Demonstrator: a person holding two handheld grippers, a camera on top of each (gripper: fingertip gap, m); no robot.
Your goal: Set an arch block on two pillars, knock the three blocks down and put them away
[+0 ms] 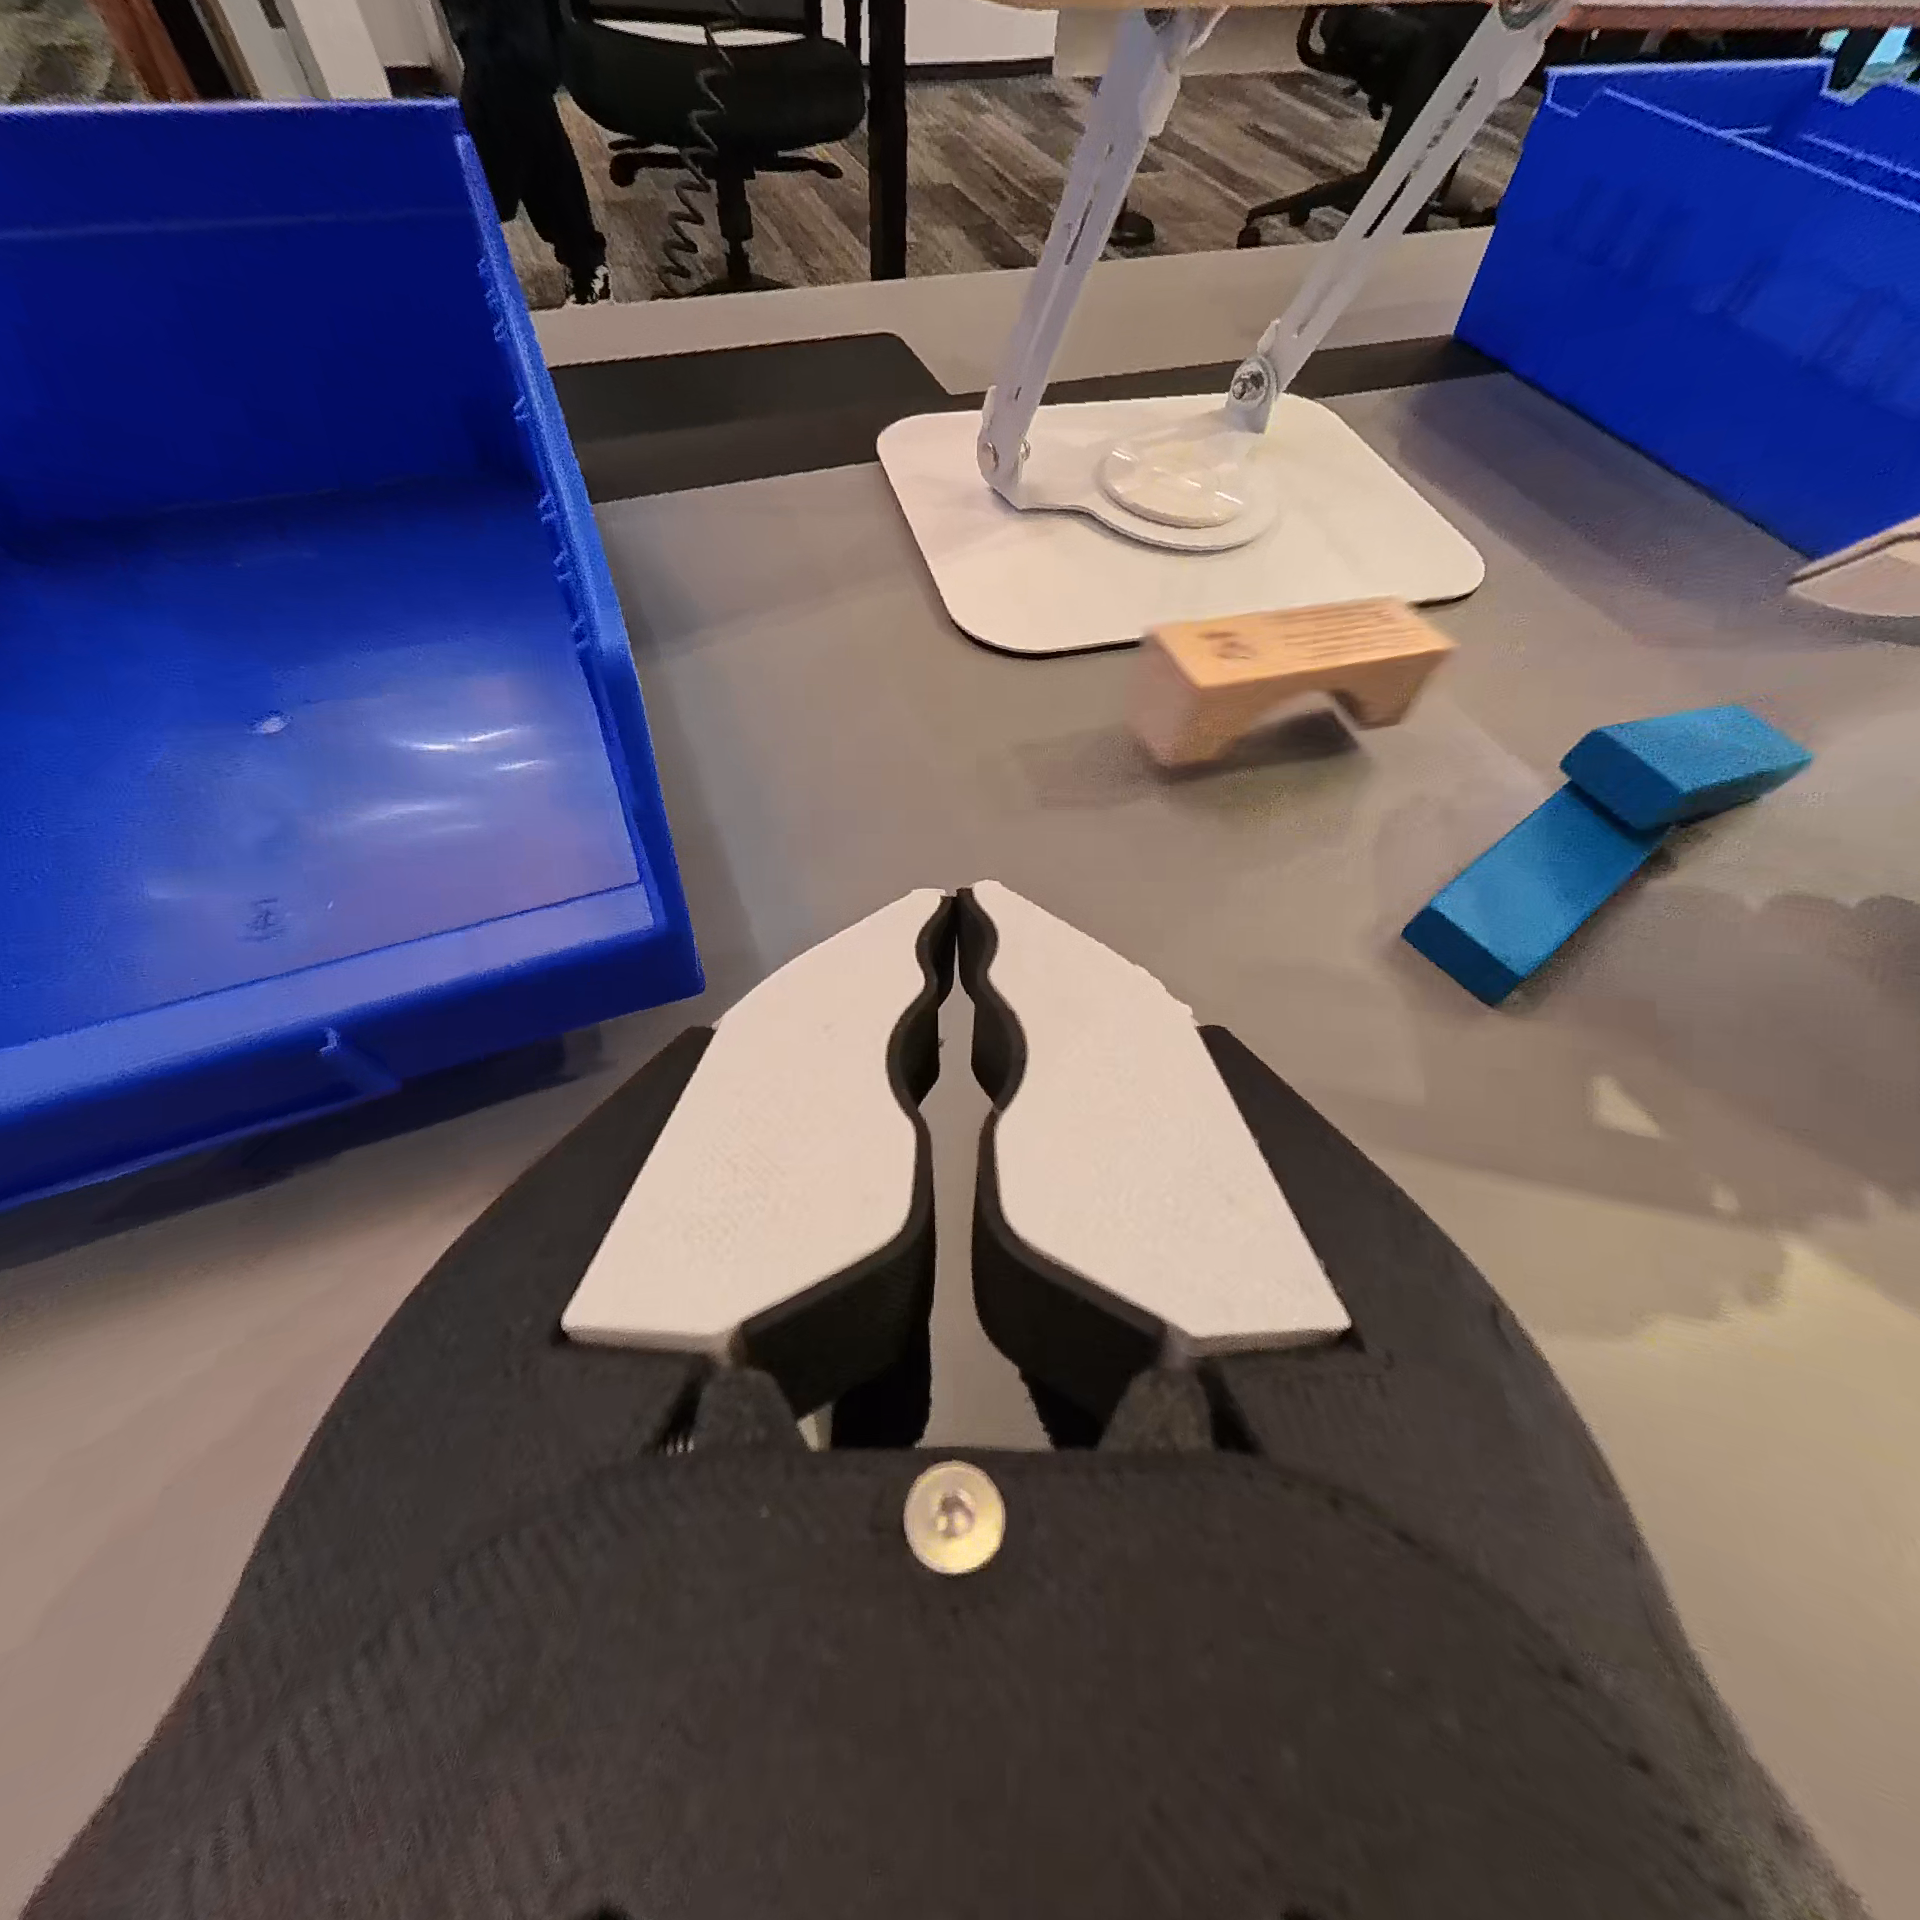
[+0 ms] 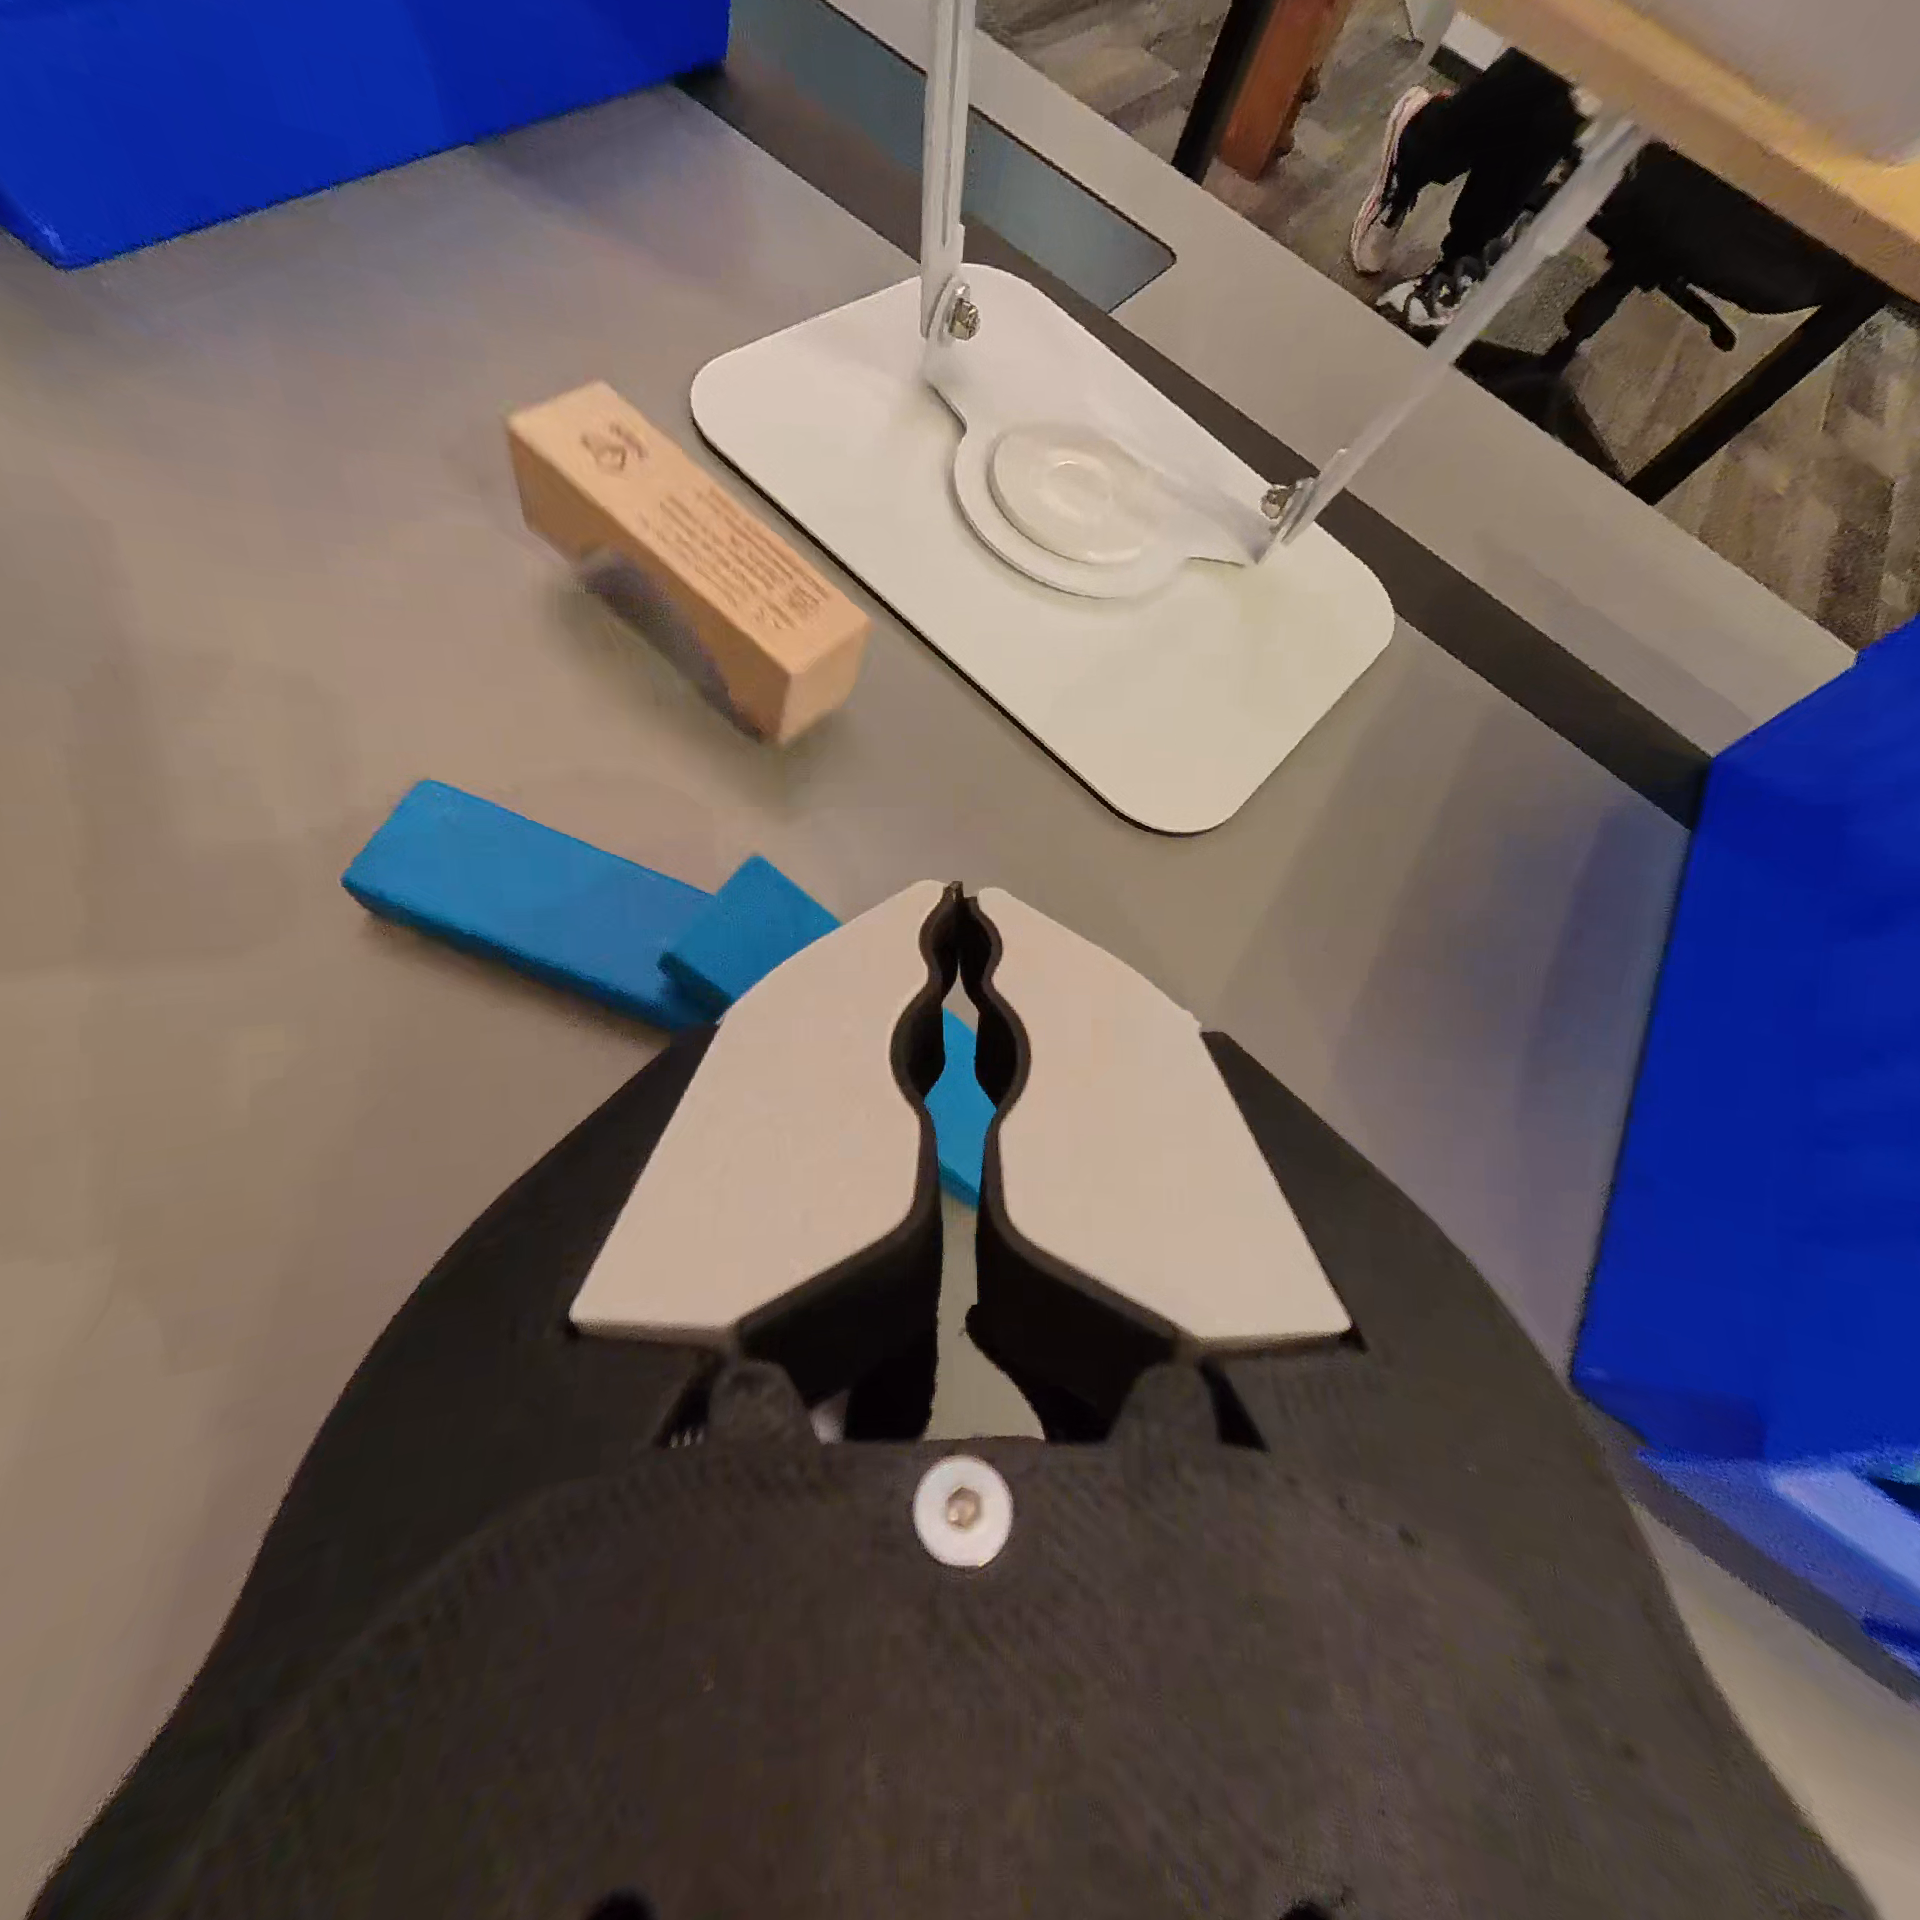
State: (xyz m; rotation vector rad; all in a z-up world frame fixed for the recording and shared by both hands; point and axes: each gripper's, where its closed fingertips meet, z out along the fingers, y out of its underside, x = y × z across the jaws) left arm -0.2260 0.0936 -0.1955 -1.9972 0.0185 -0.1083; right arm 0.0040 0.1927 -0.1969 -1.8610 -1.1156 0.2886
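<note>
Left gripper [image 1: 957, 891] closed, white finger faces meeting at the tips, nothing between them, hovering over the grey table [image 1: 831, 810] just beside the near corner of the big blue bin [image 1: 312, 779] on its left. Right gripper [image 2: 957, 888] also closed and empty, tips pressed together, hanging above the two blue pillar blocks. All three blocks are down on the table, none in a bin. Longer blue pillar [image 1: 1527, 894] lies flat; the shorter blue pillar [image 1: 1683, 764] rests across its far end, overlapping and touching it. In the right wrist view the long pillar [image 2: 509, 904] runs left from under the fingers and the short pillar [image 2: 743, 930] is partly hidden by them, with blue showing through the gap in the jaws. Wooden arch block [image 1: 1299, 686] sits apart from the blue pair, near the front edge of the white stand base [image 1: 1039, 561], arch opening facing down, slightly blurred; printed face on top. In the right wrist view the arch block [image 2: 686, 551] lies just beside the stand base [image 2: 1195, 707], whether touching cannot be told. Second blue bin [image 1: 1714, 312] at the far right of the table; in the right wrist view it [image 2: 1766, 1091] is close on the right. Office chairs and a person's legs beyond the table.
</note>
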